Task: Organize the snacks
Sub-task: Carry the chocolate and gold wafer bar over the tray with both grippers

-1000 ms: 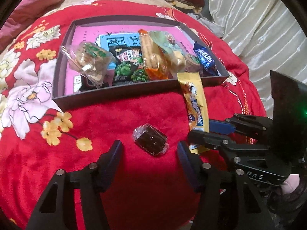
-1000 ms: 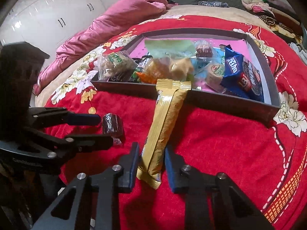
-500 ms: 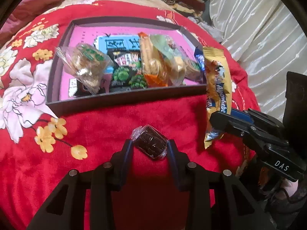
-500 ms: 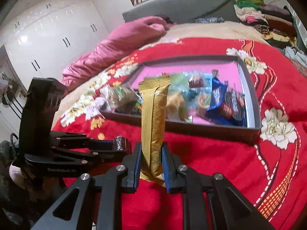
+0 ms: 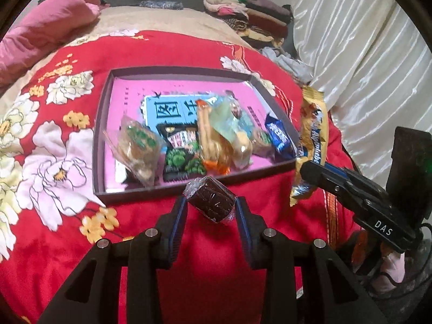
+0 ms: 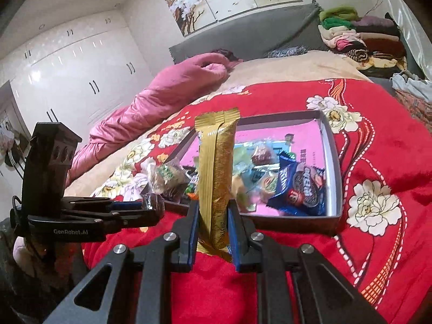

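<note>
My left gripper (image 5: 211,202) is shut on a small dark chocolate piece in clear wrap (image 5: 212,199), lifted off the red bedspread just in front of the box. That same wrapped chocolate (image 6: 154,202) shows at the left gripper's tip in the right wrist view. My right gripper (image 6: 213,217) is shut on the lower end of a long gold snack bar (image 6: 217,172), which stands upright above the bedspread. The gold bar (image 5: 311,137) hangs right of the box in the left wrist view. The shallow dark box with a pink floor (image 5: 129,97) holds several wrapped snacks.
A blue cookie pack (image 6: 299,189) lies at the box's near right. A pink quilt (image 6: 167,91) lies at the bed's far left, folded clothes (image 6: 359,35) are stacked at the far right, and a white curtain (image 5: 364,54) hangs to the right.
The left gripper closed on the chocolate and lifted it off the bedspread. The right gripper raised the gold bar from lying on the box edge to standing upright.
</note>
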`<control>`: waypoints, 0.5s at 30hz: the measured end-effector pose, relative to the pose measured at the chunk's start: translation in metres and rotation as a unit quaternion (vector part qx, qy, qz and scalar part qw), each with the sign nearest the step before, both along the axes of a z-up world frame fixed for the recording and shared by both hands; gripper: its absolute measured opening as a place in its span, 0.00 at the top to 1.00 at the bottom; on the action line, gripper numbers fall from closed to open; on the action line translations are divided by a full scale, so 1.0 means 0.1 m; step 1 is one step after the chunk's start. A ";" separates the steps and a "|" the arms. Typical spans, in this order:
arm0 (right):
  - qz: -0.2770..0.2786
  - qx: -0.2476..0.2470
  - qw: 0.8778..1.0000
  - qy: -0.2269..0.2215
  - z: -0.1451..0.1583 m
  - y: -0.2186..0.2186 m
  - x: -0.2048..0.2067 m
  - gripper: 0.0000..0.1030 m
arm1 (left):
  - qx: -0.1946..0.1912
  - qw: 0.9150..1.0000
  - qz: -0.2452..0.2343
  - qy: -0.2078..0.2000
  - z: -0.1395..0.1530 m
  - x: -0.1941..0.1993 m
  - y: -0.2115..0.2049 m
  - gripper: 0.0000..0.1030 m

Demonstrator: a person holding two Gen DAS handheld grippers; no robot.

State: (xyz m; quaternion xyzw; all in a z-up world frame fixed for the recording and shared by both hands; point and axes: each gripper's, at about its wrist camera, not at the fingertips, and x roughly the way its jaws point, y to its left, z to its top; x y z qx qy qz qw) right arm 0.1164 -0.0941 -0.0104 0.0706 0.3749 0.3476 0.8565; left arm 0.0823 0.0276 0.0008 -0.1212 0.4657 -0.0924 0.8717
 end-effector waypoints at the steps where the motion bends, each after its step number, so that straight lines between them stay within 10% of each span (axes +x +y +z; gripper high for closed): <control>1: -0.002 0.003 1.000 -0.001 0.01 -0.01 0.02 0.80 | 0.002 1.000 0.002 -0.001 0.01 0.02 0.00 0.64; 15: -0.015 0.012 1.000 -0.024 0.05 -0.02 0.24 0.80 | 0.016 1.000 0.019 -0.012 0.01 0.24 0.04 0.64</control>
